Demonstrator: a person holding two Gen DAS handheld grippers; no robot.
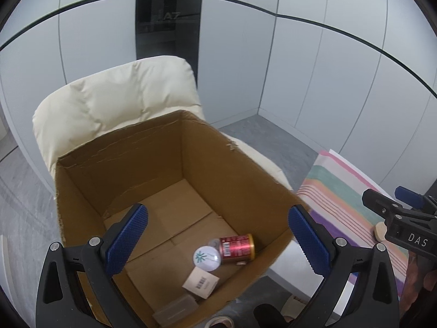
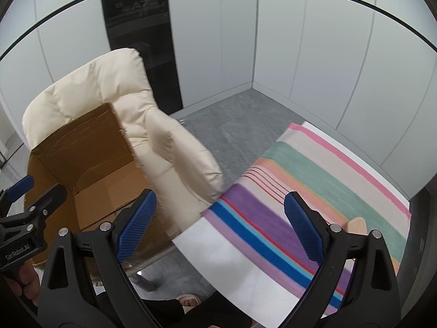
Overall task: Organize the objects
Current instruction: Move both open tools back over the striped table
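Note:
An open cardboard box [image 1: 235, 169] stands on a cream armchair [image 1: 109, 104]. Inside lie a red can [image 1: 238, 249] on its side, a round white lid [image 1: 207, 257], a small beige card box [image 1: 200, 283] and a clear plastic case [image 1: 174, 310]. My left gripper [image 1: 218, 237] is open and empty above the box's near side. My right gripper [image 2: 220, 224] is open and empty over a striped cloth [image 2: 300, 191]. A pale wooden piece [image 2: 357, 225] lies on the cloth behind the right finger; it also shows in the left wrist view [image 1: 380, 231].
The box [image 2: 82, 158] and armchair [image 2: 164, 136] sit left of the cloth-covered table. The grey floor [image 2: 232, 125] runs to white wall panels. A dark glass panel [image 1: 169, 13] stands behind the chair. The person's sandaled foot [image 2: 188, 300] is below.

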